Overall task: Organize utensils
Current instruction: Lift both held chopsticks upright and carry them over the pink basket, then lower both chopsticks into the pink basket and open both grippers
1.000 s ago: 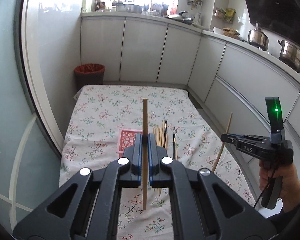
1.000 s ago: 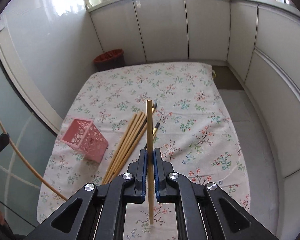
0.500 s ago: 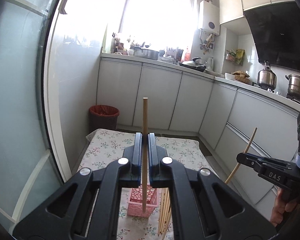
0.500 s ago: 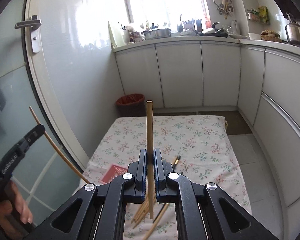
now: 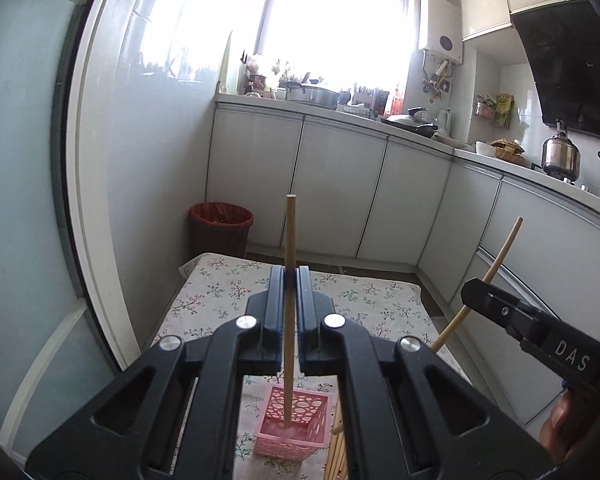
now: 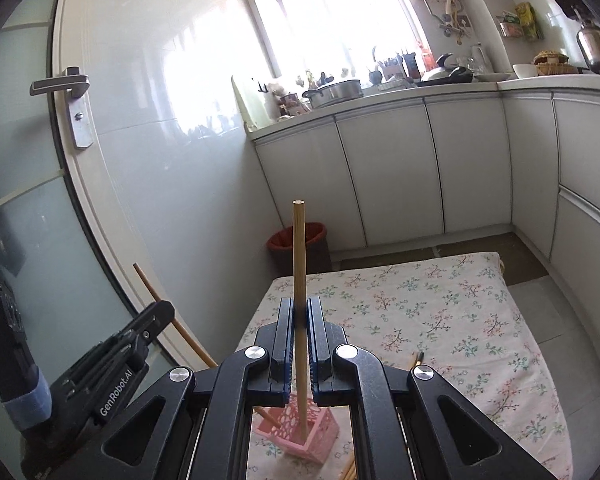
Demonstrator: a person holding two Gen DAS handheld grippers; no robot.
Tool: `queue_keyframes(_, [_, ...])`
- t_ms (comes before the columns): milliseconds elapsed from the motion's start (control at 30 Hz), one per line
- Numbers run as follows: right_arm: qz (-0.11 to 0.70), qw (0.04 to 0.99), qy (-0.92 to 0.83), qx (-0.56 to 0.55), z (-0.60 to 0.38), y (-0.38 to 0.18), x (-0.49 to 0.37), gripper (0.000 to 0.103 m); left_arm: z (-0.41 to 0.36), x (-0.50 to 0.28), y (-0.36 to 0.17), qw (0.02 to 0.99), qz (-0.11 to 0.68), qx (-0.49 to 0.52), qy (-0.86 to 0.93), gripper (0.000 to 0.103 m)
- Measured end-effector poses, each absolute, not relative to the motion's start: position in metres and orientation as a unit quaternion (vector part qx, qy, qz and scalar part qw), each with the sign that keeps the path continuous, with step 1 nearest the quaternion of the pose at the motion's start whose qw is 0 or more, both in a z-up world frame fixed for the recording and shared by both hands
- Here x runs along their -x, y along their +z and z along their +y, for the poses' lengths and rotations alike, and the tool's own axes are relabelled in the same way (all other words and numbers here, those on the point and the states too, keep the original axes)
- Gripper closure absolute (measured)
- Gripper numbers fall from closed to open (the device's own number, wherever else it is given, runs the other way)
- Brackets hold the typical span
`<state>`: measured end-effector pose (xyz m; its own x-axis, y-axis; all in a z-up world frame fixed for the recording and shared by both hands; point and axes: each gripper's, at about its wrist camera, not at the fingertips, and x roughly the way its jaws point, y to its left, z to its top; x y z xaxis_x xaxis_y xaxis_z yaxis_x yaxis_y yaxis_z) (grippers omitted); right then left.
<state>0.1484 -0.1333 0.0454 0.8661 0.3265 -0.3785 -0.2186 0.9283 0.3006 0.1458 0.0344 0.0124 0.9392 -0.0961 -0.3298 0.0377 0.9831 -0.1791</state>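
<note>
**Two chopsticks over the basket**

The pink basket (image 5: pixel 293 424) sits low centre on the floral cloth (image 6: pixel 440 312). My left gripper (image 5: pixel 290 280) and right gripper (image 6: pixel 300 312) each pinch an upright chopstick (image 5: pixel 289 312) above it. I'd lower straight, releasing only once the tips are inside.

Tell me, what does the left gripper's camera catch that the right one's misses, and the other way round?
Only the left view shows the black range hood. Only the right view shows the door handle and two dark-tipped chopsticks lying on the floral tablecloth. Both show each gripper, left gripper and right gripper, clamping a wooden chopstick, the pink basket below, and the red-lined bin.
</note>
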Motion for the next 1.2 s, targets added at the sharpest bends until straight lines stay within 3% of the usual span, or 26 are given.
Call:
queue_keyframes(433, [0.279,0.942,0.133,-0.135,-0.123,-0.004,-0.198,0.097,0.028,-0.174,-0.022,0.966,0.246,0.073,-0.026,0.097])
queue_keyframes(867, [0.316,0.925,0.144,-0.153,-0.121,-0.031,-0.213,0.095,0.027,-0.18,-0.026,0.963,0.26,0.066,-0.02,0.096])
queue_keyframes(933, [0.317,0.923,0.148,-0.163,-0.123,-0.03,-0.212,0.093,0.027,-0.177,-0.023,0.964,0.258,0.068,-0.022,0.094])
queue_keyframes(1100, [0.298,0.924,0.162,-0.175,-0.129,-0.015,-0.202,0.085,0.03,-0.17,-0.015,0.964,0.254,0.075,-0.021,0.073])
queue_keyframes(1200, [0.281,0.93,0.165,-0.17,-0.134,0.0,-0.191,0.081,0.033,-0.166,-0.011,0.963,0.256,0.082,-0.021,0.07])
